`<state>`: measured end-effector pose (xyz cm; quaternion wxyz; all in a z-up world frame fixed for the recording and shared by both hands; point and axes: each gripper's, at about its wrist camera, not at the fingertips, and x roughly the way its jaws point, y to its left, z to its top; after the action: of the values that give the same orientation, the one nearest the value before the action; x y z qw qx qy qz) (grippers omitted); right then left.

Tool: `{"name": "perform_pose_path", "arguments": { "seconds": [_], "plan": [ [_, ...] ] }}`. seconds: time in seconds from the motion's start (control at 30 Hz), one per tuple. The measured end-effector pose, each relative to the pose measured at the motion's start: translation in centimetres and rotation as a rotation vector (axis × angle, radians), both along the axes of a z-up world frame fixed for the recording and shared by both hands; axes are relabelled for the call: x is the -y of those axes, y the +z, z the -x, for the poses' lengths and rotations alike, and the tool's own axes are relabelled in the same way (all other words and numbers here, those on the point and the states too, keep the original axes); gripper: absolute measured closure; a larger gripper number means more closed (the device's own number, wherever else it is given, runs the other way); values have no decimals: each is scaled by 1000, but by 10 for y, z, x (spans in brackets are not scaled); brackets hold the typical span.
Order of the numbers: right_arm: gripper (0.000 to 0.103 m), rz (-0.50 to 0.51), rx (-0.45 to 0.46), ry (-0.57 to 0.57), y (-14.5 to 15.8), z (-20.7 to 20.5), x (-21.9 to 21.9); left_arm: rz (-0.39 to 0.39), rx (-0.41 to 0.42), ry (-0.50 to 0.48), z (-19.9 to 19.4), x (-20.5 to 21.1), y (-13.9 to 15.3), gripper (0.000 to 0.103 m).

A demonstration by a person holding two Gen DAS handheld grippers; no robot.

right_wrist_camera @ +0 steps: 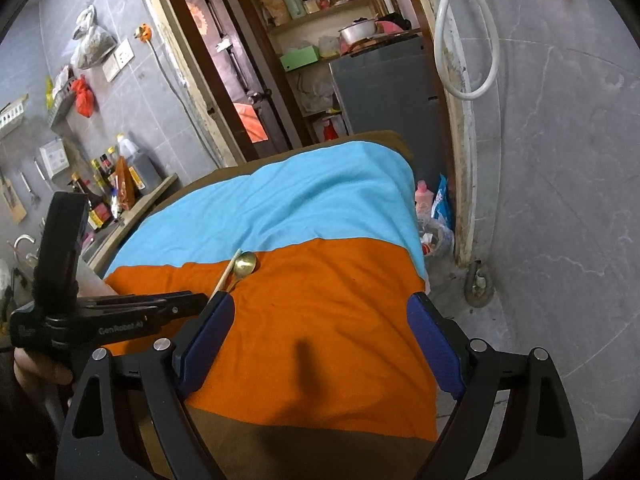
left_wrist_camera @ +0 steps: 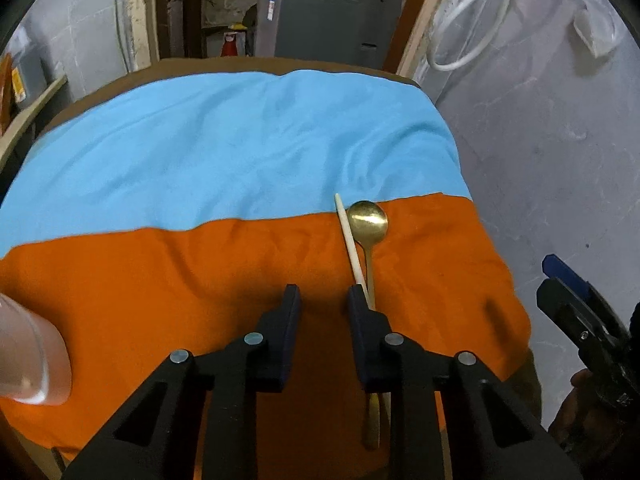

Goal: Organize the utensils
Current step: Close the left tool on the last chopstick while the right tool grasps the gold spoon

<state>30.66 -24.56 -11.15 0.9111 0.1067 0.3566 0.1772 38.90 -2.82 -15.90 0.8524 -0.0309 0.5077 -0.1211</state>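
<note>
At the left edge of the orange cloth (left_wrist_camera: 160, 280) stands a translucent pinkish cup (left_wrist_camera: 28, 352), cut off by the left wrist view so that its inside cannot be seen

The left gripper (left_wrist_camera: 324, 294), tilted steeply down over the near middle of the orange cloth, has its tongs drawn close but not together: bare orange fabric shows in the narrow gap and nothing is clamped. Its right finger (left_wrist_camera: 362, 320) lies over the near ends of the two utensils

A cream chopstick (left_wrist_camera: 350, 240) lies on the right half of the orange cloth, its long axis running from that finger away toward the blue cloth (left_wrist_camera: 220, 140), leaning slightly left, with its far tip just past the orange cloth's far edge. Just to its right, touching or nearly so, a gold spoon (left_wrist_camera: 367, 222) lies almost parallel, bowl up at the far end just inside the orange cloth's far edge, handle pointing back toward the near edge, passing under the finger and showing again below it

The right gripper (right_wrist_camera: 322, 300) hovers over the right near part of the orange cloth, held in a person's hand, its blue-padded tongs spread wide apart with only fabric between them, well clear of spoon and chopstick
</note>
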Motion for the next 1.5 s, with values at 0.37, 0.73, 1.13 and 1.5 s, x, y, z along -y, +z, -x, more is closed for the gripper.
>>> {"name": "perform_pose_path", "arguments": {
  "seconds": [0.37, 0.73, 1.13, 1.5],
  "plan": [
    [15, -4, -10, -8, -2, -6, -4, 120, -2, 34, -10, -11, 7, 83],
    [15, -7, -13, -10, -1, -9, -6, 51, -46, -15, -23, 3, 0, 85],
    [27, 18, -78, 49, -7, -21, -27, -20, -63, -59, -23, 3, -2, 98],
    [68, -16, -189, 196, -20, -49, -66, -35, -54, -73, 9, -24, -2, 98]
  ]
}}
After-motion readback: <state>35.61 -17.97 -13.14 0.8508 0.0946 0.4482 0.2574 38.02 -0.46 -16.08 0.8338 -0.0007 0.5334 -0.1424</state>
